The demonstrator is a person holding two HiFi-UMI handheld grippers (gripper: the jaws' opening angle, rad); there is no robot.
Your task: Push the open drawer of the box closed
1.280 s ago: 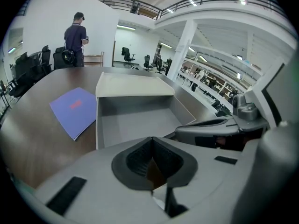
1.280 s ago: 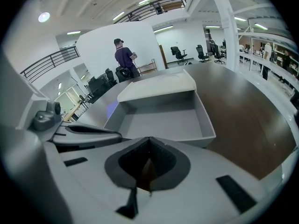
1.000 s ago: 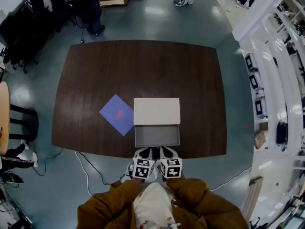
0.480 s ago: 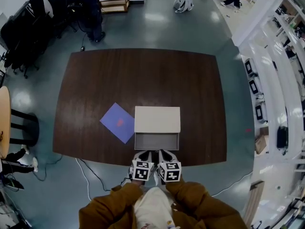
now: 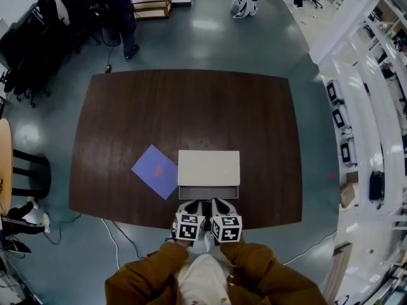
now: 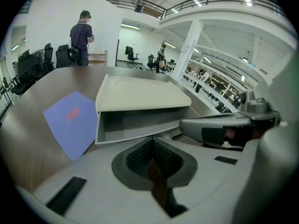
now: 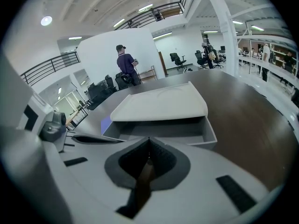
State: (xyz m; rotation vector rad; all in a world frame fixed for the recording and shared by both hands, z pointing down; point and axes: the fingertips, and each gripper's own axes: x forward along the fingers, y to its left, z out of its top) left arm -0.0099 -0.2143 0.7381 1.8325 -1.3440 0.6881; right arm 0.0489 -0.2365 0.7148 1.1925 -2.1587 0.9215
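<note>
Fingers (image 6: 138,156) together, left gripper (image 5: 197,203) beside right gripper (image 5: 217,202), tips at drawer (image 5: 208,192)

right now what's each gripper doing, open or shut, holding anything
Left gripper: shut, jaws together, holding nothing.
Right gripper: shut, jaws together, holding nothing.

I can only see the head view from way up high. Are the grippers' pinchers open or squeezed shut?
Observer: Both shut. The left gripper and right gripper each have jaws pressed together, holding nothing.
Operator: Is there stuff in the drawer?
Observer: The left gripper view looks into the drawer; the part showing is bare grey.
Operator: Is the box top flat?
Observer: Not quite: the box has a low raised rim round its top.
</note>
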